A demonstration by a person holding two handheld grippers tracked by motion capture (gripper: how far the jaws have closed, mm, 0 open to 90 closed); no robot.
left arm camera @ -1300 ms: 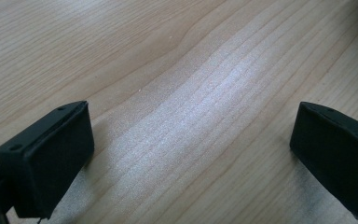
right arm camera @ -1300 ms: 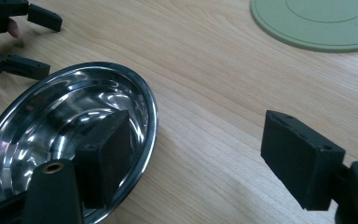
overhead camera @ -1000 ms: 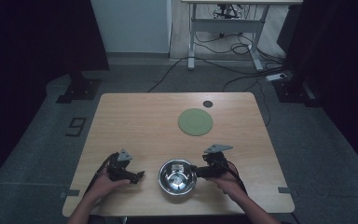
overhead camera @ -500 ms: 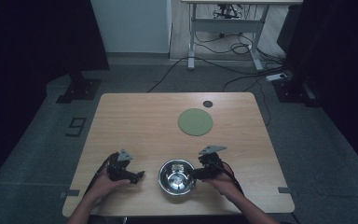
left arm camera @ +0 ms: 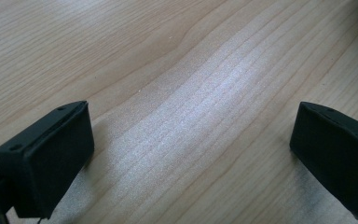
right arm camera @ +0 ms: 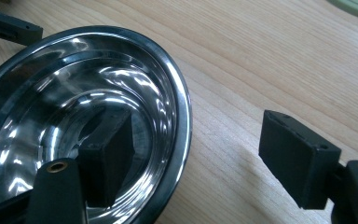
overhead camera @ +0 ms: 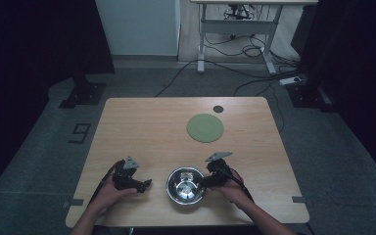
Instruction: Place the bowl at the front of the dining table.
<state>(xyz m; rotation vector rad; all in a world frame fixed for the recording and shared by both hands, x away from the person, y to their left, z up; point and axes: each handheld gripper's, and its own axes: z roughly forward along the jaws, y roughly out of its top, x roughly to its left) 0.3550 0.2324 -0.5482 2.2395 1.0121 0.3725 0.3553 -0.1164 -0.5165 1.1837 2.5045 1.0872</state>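
Observation:
A shiny steel bowl [overhead camera: 186, 185] [right arm camera: 93, 116] stands near the table's front edge, between my two grippers. My right gripper [overhead camera: 203, 183] [right arm camera: 200, 144] is open and straddles the bowl's right rim: one jaw hangs inside the bowl, the other outside over the wood, with a wide gap to the rim. My left gripper [overhead camera: 145, 185] [left arm camera: 191, 149] is open just left of the bowl, low over bare wood with nothing between its jaws.
A flat green round plate [overhead camera: 205, 128] lies further back on the wooden table [overhead camera: 142, 127], with a small black disc [overhead camera: 218, 108] behind it. The left gripper's jaw [right arm camera: 9, 28] peeks past the bowl in the right gripper view. Cables and a desk frame sit on the floor behind.
My right gripper has shifted slightly left onto the bowl's rim. The left gripper and the bowl have stayed put.

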